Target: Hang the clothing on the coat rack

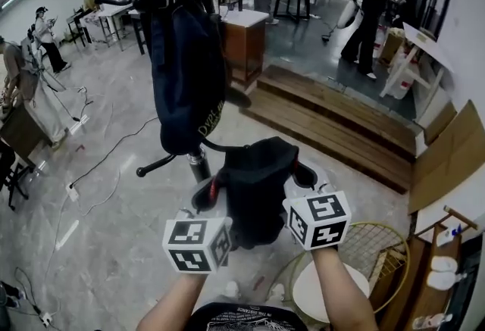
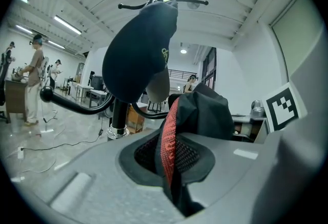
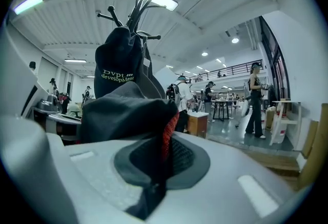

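Garment [image 1: 258,185] stretches crosswise between my two grippers: the left gripper [image 2: 171,166] and the right gripper [image 3: 159,164] each have jaws clamped on its red-trimmed edge. The coat rack [image 1: 198,163] stands ahead of and above both jaws, seemingly nearer my left.

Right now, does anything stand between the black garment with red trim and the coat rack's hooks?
Nothing loose stands between, but a dark navy garment already hangs on the black metal coat rack, facing the held black garment; bare prongs show above it.
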`<move>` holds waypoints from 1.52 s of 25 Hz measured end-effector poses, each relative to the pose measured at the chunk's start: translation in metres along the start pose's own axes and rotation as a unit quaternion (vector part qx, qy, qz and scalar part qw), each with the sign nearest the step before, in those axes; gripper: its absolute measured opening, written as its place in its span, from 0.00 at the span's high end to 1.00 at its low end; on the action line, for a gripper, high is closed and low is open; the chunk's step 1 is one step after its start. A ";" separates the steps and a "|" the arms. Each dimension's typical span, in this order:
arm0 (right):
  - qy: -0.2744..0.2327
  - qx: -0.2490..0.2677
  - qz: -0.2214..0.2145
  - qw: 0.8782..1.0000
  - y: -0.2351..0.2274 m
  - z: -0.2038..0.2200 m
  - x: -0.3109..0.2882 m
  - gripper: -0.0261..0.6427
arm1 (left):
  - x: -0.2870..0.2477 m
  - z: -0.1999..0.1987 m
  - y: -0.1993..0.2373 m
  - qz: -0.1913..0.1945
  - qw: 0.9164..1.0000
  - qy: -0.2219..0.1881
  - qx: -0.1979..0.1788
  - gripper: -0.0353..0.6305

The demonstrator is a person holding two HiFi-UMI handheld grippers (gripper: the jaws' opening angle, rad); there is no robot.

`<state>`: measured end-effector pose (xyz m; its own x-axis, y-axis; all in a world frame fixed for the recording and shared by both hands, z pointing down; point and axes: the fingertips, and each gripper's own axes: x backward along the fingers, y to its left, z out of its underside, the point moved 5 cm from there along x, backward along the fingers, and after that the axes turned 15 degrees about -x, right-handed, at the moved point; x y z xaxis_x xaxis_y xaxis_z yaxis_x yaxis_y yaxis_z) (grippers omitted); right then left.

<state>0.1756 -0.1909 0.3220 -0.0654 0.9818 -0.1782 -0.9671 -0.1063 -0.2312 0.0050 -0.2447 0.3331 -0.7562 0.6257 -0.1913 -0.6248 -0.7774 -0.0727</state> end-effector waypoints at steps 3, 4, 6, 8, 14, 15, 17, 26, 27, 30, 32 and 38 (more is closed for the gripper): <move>0.009 0.008 -0.025 1.000 -0.004 -0.003 -0.008 0.94 | -0.003 0.000 -0.001 -0.029 1.000 0.001 0.008 0.91; 0.011 0.011 -0.032 0.999 -0.006 -0.004 -0.010 0.94 | -0.003 0.000 -0.002 -0.037 0.999 0.001 0.011 0.91; 0.015 0.017 -0.045 0.999 -0.009 -0.006 -0.014 0.94 | -0.003 0.000 -0.004 -0.052 0.999 0.001 0.014 0.91; 0.017 0.022 -0.058 0.998 -0.010 -0.008 -0.019 0.94 | -0.002 0.001 -0.005 -0.067 0.998 0.003 0.015 0.91; 0.022 0.033 -0.091 0.995 -0.009 -0.012 -0.033 0.94 | 0.001 0.000 -0.003 -0.102 0.995 0.007 0.017 0.91; 0.022 0.034 -0.096 0.995 -0.009 -0.012 -0.035 0.94 | 0.002 -0.001 -0.003 -0.107 0.994 0.007 0.017 0.91; 0.023 0.037 -0.106 0.993 -0.009 -0.014 -0.039 0.94 | 0.002 -0.002 -0.004 -0.116 0.993 0.007 0.016 0.91; 0.034 0.059 -0.150 0.986 -0.004 -0.018 -0.064 0.94 | 0.001 -0.002 0.004 -0.161 0.987 0.014 0.019 0.91; 0.035 0.062 -0.155 0.985 -0.004 -0.018 -0.067 0.94 | 0.000 -0.001 0.005 -0.166 0.986 0.014 0.019 0.91; 0.038 0.067 -0.168 0.983 -0.005 -0.016 -0.075 0.94 | -0.004 0.001 0.005 -0.175 0.984 0.016 0.019 0.91; 0.041 0.072 -0.175 0.981 -0.003 -0.016 -0.079 0.94 | -0.005 0.001 0.006 -0.180 0.983 0.019 0.020 0.91; 0.052 0.082 -0.208 0.973 -0.006 -0.013 -0.093 0.94 | -0.013 0.006 0.005 -0.200 0.979 0.027 0.027 0.91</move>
<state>0.1906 -0.2838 0.3276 0.3565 0.9129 -0.1990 -0.9316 0.3311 -0.1499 0.0101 -0.2563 0.3410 -0.4378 0.8743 -0.2094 -0.8795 -0.4648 -0.1017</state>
